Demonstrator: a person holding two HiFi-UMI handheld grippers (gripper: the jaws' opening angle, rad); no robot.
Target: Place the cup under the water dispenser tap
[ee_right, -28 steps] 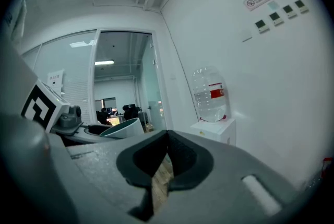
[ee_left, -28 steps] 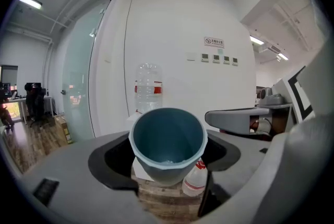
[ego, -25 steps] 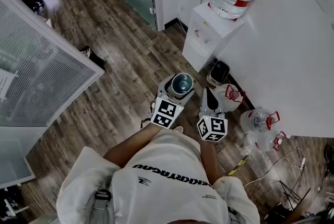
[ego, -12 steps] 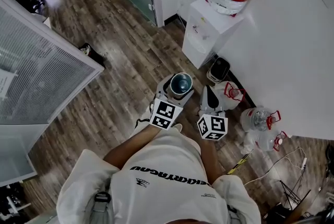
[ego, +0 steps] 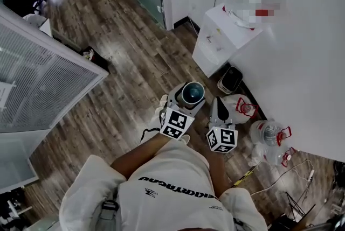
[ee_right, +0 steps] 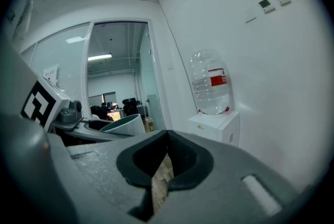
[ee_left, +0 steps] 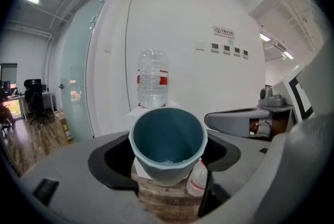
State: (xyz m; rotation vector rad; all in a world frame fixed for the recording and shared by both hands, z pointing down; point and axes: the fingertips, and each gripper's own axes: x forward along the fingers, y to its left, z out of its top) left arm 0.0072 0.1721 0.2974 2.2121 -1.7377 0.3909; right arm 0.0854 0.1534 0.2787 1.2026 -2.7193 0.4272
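Cup held over open wood floor
Left gripper pinches the smooth, round blue-grey cup at frame centre; right gripper fingers are pressed together, empty. Bare plank floor lies before the boxy white dispenser, upper right.

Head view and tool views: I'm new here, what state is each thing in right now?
Cup: upright, gripped in the left tool.
Left tool: closed on the cup.
Right tool: shut, holding nothing.
Water dispenser: standing against the wall, bottle on top.
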